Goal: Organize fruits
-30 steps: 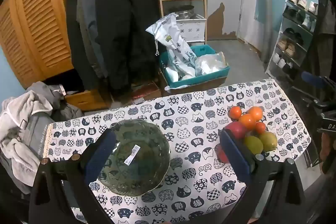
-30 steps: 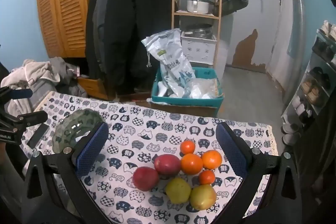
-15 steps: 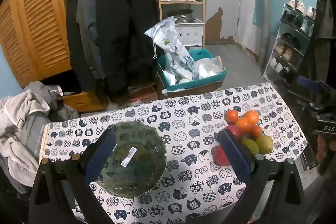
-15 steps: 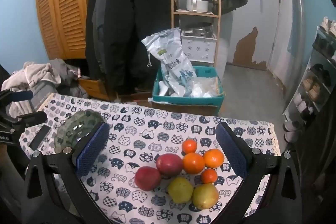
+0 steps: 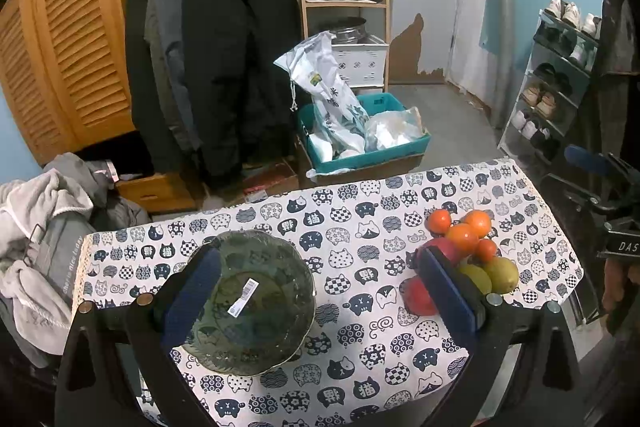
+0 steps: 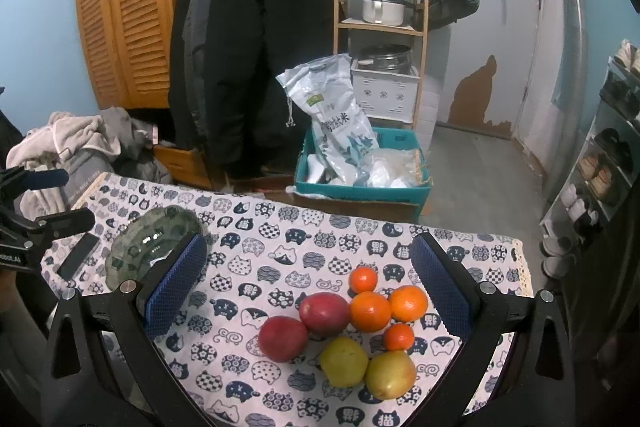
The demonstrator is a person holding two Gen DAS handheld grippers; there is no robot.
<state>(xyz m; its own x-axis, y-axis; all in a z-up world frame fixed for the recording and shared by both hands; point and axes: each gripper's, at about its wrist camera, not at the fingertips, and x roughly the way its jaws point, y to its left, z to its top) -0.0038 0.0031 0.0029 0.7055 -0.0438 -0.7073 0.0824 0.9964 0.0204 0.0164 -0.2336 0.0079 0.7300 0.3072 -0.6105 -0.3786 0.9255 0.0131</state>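
Fruits (image 6: 344, 327) lie in one tight cluster on the worktop (image 6: 280, 227), directly ahead of and below your right gripper (image 6: 308, 291), framed between its two blue pads. Both of its jaws stand wide apart and hold nothing. Within the cluster, two red apples (image 6: 304, 323) sit toward the left pad, touching each other; four oranges (image 6: 380, 303), two larger and two smaller, sit toward the right pad; two yellow-green pears (image 6: 366, 365) lie nearest you, side by side.

Your left gripper (image 5: 320, 291) is likewise fully spread and empty. Its view shows the same fruits (image 5: 464, 259) off to its right: the right pad (image 5: 448, 295) overlaps the apples and one pear in the picture, while the oranges (image 5: 464, 231) show just beyond its tip. A dark green glass plate (image 5: 256, 303) bearing a white label (image 5: 242, 295) rests on the worktop (image 5: 360, 211) ahead of this gripper, its left rim partly covered by the left pad. Plate and fruits are well apart, with bare cat-patterned cloth (image 5: 360, 267) between them.

From the right gripper's view, the plate (image 6: 156, 243) lies beyond its left pad, and the left gripper (image 6: 44, 211) shows at the far left edge above the cloth. A dark flat object (image 6: 78, 255) lies beside the plate; what it is cannot be told.
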